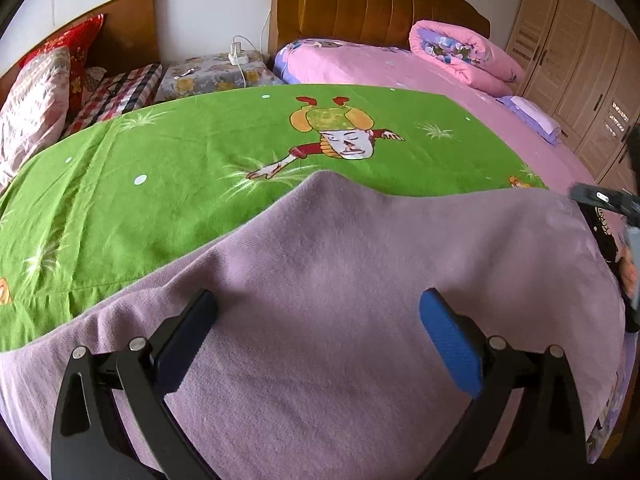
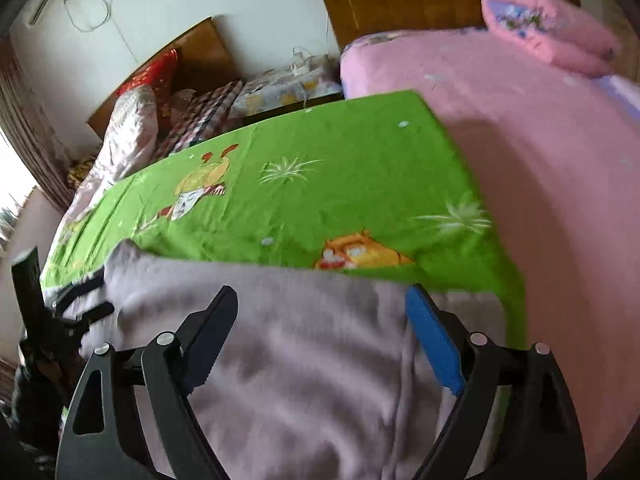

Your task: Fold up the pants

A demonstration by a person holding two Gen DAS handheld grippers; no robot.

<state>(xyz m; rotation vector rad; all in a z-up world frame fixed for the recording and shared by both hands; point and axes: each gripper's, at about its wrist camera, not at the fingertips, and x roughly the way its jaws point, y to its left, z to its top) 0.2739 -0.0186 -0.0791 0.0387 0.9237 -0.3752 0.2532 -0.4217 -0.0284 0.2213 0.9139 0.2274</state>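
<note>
The lilac pants [image 1: 328, 264] lie spread over the near part of a green cartoon-print sheet [image 1: 168, 160]; they also show in the right wrist view [image 2: 304, 352]. My left gripper [image 1: 318, 308] is open, its jaws wide apart just above the cloth and holding nothing. My right gripper [image 2: 322, 304] is open over the pants' right edge, its blue finger [image 2: 432, 340] near that edge. The right gripper shows at the right edge of the left wrist view [image 1: 608, 200]; the left gripper shows at the left in the right wrist view [image 2: 80, 300].
The green sheet [image 2: 320, 168] lies on a bed with a pink cover [image 1: 480, 88]. A rolled pink quilt [image 1: 464, 52] sits by the wooden headboard [image 1: 372, 4]. A nightstand [image 1: 216, 74] and a second bed with pillows [image 1: 44, 92] stand at left. Wardrobes [image 1: 580, 60] stand at right.
</note>
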